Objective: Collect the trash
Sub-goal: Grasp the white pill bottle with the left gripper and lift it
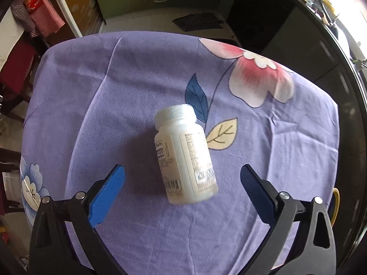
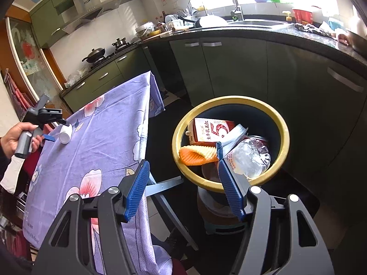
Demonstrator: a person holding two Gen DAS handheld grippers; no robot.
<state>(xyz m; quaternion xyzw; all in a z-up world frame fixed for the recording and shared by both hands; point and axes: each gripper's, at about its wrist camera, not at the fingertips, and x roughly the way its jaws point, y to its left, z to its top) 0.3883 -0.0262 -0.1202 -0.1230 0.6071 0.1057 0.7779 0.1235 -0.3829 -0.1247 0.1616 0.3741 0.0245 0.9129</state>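
A white pill bottle [image 1: 184, 154] with a printed label lies on its side on the purple flowered tablecloth [image 1: 114, 91]. My left gripper [image 1: 182, 176] is open, its blue pads on either side of the bottle's base, not touching it. In the right wrist view the same bottle [image 2: 65, 133] lies on the cloth in front of the hand-held left gripper [image 2: 48, 135]. My right gripper [image 2: 182, 171] is open and empty above the yellow-rimmed bin [image 2: 281, 123]. The bin holds a red carton [image 2: 208, 130], a crushed clear plastic bottle [image 2: 251, 158] and an orange ridged piece [image 2: 197, 154].
The table edge [image 2: 146, 119] drops off beside the bin. Dark kitchen cabinets [image 2: 252, 68] and a counter with a sink [image 2: 257, 24] stand behind the bin. A stove with a wok [image 2: 95, 53] is at the back left. Red chairs [image 1: 16, 68] stand left of the table.
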